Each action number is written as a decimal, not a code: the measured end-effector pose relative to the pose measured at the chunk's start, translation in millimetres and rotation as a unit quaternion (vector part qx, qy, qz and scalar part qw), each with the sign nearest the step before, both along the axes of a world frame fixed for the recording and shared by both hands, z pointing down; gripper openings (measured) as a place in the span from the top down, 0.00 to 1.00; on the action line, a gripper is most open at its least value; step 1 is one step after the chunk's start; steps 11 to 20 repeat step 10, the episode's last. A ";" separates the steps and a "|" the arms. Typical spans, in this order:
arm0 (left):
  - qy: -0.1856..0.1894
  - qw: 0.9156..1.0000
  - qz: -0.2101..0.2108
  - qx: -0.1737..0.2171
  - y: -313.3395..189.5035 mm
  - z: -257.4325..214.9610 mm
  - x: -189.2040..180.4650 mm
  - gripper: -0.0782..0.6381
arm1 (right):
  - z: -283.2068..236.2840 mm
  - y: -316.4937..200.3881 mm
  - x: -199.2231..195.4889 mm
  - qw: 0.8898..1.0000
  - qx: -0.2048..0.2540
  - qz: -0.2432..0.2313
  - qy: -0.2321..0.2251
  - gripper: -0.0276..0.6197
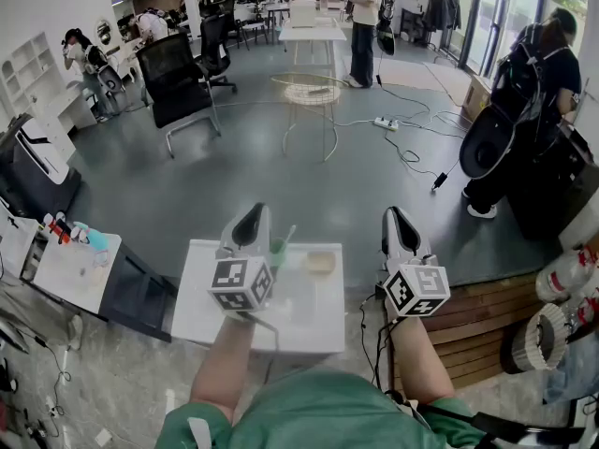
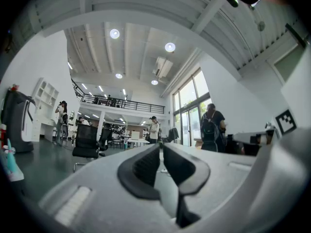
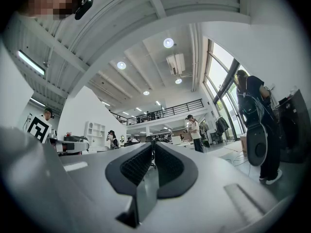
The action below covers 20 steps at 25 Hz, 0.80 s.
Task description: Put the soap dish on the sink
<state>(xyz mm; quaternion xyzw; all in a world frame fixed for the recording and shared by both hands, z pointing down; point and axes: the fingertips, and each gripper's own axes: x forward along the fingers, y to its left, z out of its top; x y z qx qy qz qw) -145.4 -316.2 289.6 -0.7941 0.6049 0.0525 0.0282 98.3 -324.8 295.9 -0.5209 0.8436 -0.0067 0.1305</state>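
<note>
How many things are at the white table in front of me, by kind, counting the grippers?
Grippers: 2 (left gripper, right gripper)
Soap dish: 1
Green item, partly hidden: 1
Total: 4

Counter and the two hand-held grippers, seen from above

The soap dish is set on the counter, toward its far right part, and a small cup is placed just left of it. The left hand-held gripper is held over the counter's far edge. The right hand-held gripper is held off its right side, above the floor. A wire table is seen well behind.
</note>
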 end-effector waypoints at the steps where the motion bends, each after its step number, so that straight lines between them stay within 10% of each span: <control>1: 0.000 1.000 0.000 0.000 0.0 -0.1 -0.5 0.86 | -0.2 0.0 -0.6 1.000 0.000 0.000 0.000 0.93; 20: 0.001 1.000 0.001 -0.001 -0.8 0.3 -1.0 0.86 | 0.8 -1.3 -2.2 1.000 0.000 -0.002 0.000 0.93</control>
